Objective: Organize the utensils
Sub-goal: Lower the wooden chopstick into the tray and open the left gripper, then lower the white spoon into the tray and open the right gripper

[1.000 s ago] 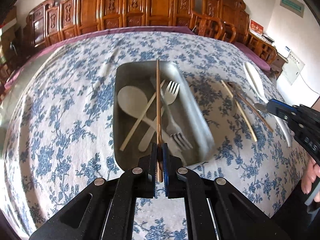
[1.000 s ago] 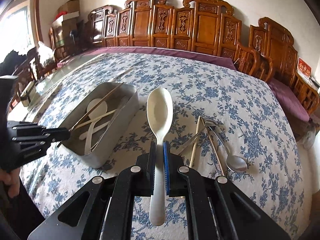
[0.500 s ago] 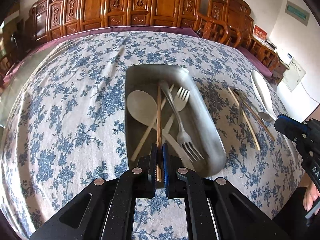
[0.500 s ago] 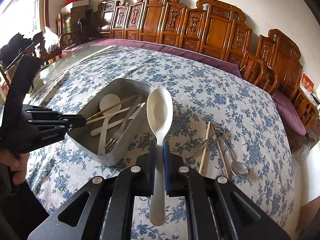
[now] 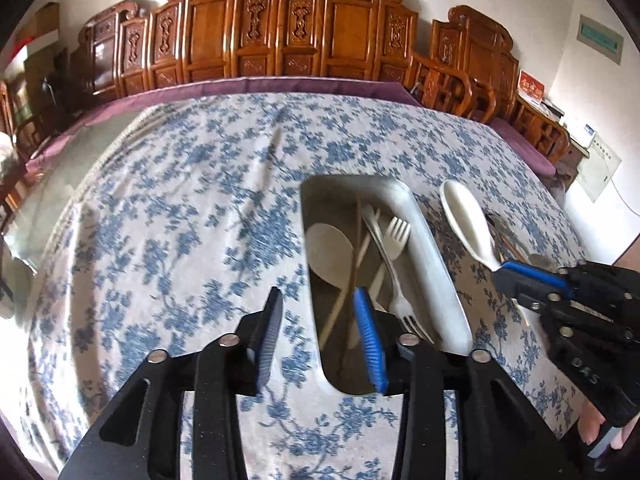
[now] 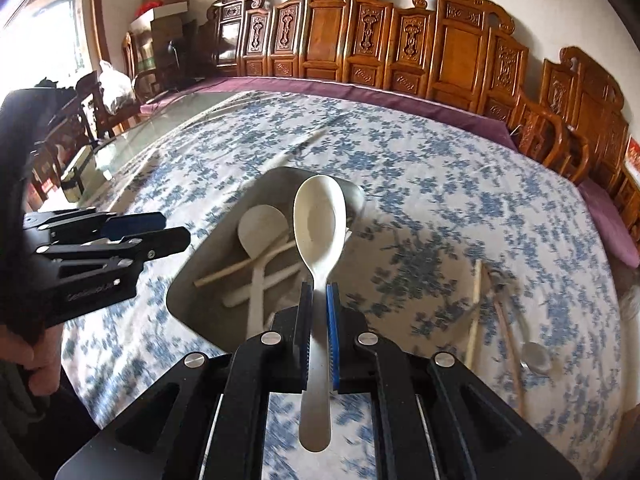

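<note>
A metal tray [image 5: 436, 256] sits on the flowered tablecloth and holds a white spoon [image 5: 328, 254], forks [image 5: 396, 236] and chopsticks [image 5: 354, 264]. My left gripper [image 5: 318, 308] is open and empty, over the tray's near left edge. My right gripper [image 6: 319, 296] is shut on a white spoon [image 6: 319, 224], held above the tray [image 6: 192, 280], bowl pointing away. In the left wrist view that spoon [image 5: 466, 220] and right gripper [image 5: 532, 280] hover just right of the tray. The left gripper also shows in the right wrist view [image 6: 160, 228].
Chopsticks [image 6: 475, 312] and a metal spoon [image 6: 534, 354] lie on the cloth right of the tray. Carved wooden chairs [image 6: 440, 52] line the far side of the table. A bare glass strip [image 6: 132, 140] shows at the table's left.
My left gripper opened and let the brown chopstick drop into the tray, then shifted left. My right gripper carried the white spoon left, from the cloth to above the tray.
</note>
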